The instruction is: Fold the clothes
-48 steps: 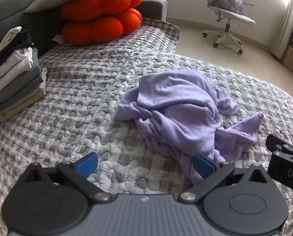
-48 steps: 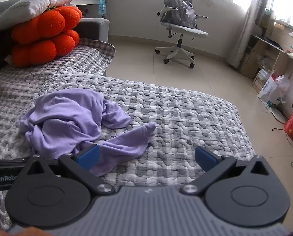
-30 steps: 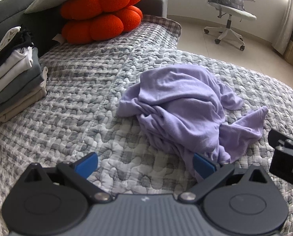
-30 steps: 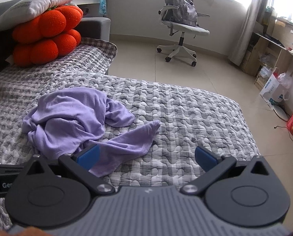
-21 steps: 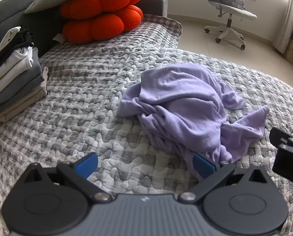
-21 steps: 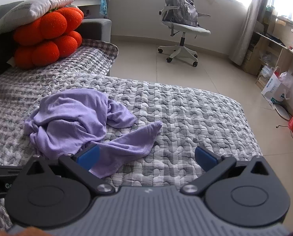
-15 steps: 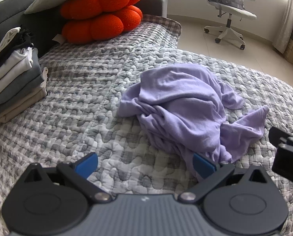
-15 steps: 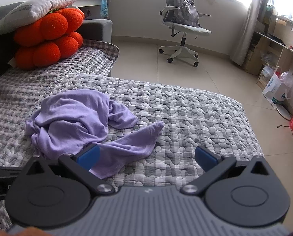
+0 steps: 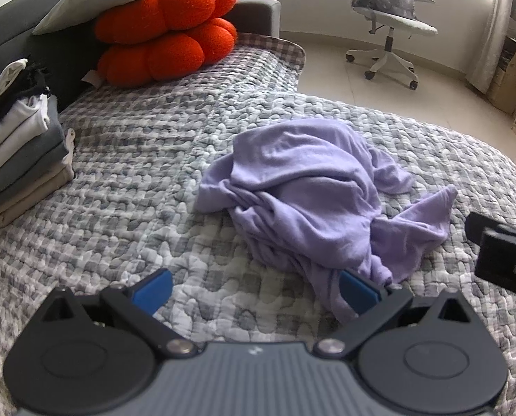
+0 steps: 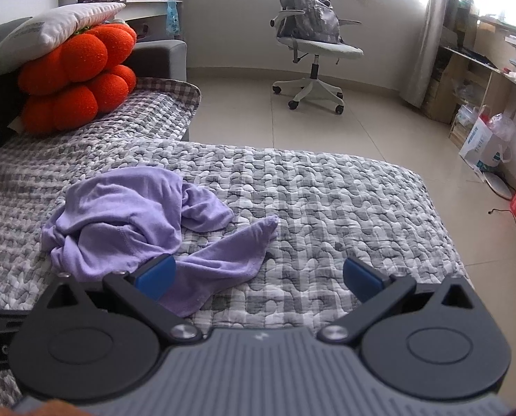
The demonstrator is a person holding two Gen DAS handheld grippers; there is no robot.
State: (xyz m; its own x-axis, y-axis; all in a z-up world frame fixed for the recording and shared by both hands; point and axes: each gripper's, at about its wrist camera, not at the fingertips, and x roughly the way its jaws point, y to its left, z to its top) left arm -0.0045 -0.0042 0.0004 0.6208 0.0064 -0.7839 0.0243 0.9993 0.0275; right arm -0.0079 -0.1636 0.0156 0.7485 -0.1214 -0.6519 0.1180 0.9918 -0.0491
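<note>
A crumpled lilac garment (image 9: 313, 187) (image 10: 143, 222) lies in a heap on the grey checked quilt (image 9: 136, 180) (image 10: 327, 208), one sleeve trailing to the right. My left gripper (image 9: 254, 289) hovers open just in front of the heap, its right blue pad next to the near hem. My right gripper (image 10: 258, 275) is open too, with its left blue pad over the trailing sleeve. Neither holds anything. The right gripper's black body (image 9: 504, 253) shows at the right edge of the left wrist view.
A stack of folded clothes (image 9: 18, 152) sits at the left on the quilt. Orange round cushions (image 9: 164, 38) (image 10: 74, 76) under a white pillow lie at the back. Beyond the bed stand an office chair (image 10: 309, 41), shelves and bags (image 10: 483, 138) on the tiled floor.
Both views have drifted slightly; the garment sits a little further right in the right wrist view. Both grippers stayed open and the garment has not moved.
</note>
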